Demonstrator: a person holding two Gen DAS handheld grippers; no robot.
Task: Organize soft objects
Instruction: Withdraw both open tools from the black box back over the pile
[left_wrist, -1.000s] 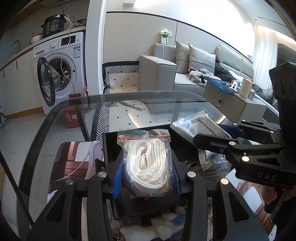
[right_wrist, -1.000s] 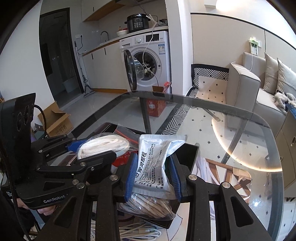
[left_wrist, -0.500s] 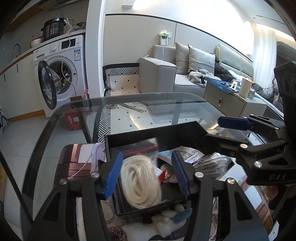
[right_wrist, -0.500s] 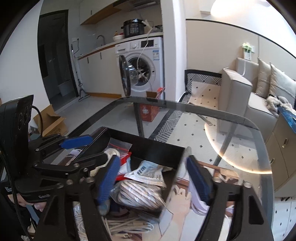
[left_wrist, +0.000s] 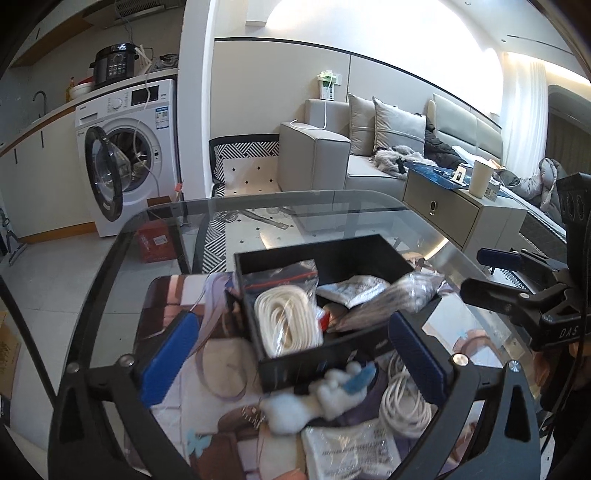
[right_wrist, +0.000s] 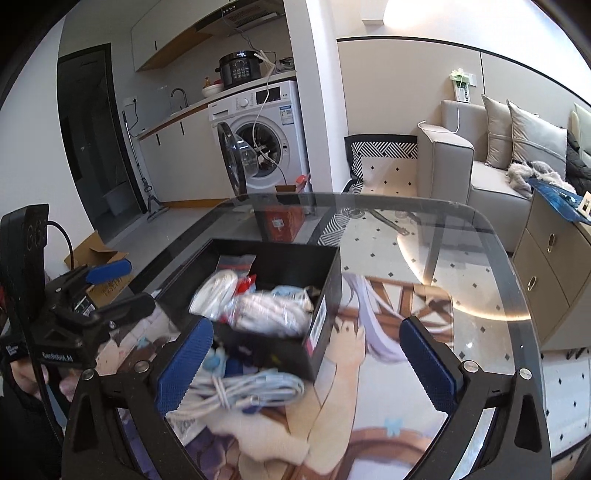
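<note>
A black box (left_wrist: 334, 357) stands on a printed mat on the glass table. In it lie a clear bag of white rope (left_wrist: 286, 323), a white printed packet (left_wrist: 352, 291) and a bagged grey cord (left_wrist: 397, 297). The box also shows in the right wrist view (right_wrist: 325, 284). My left gripper (left_wrist: 291, 363) is open and empty, above the box's near wall. My right gripper (right_wrist: 304, 360) is open and empty, in front of the box. In front of the box lie white cotton fluff (left_wrist: 295, 406), a coiled white cable (left_wrist: 404, 400) and a white packet (left_wrist: 351, 448).
The printed mat (right_wrist: 369, 417) covers the near part of the glass table (right_wrist: 491, 288). A washing machine with its door open (left_wrist: 125, 151), a sofa (left_wrist: 369, 158) and a low cabinet (left_wrist: 461, 218) stand beyond the table.
Both grippers have opened and let go: the rope bag and the white packet now lie in the box. Both grippers have drawn back toward me and opened wider.
</note>
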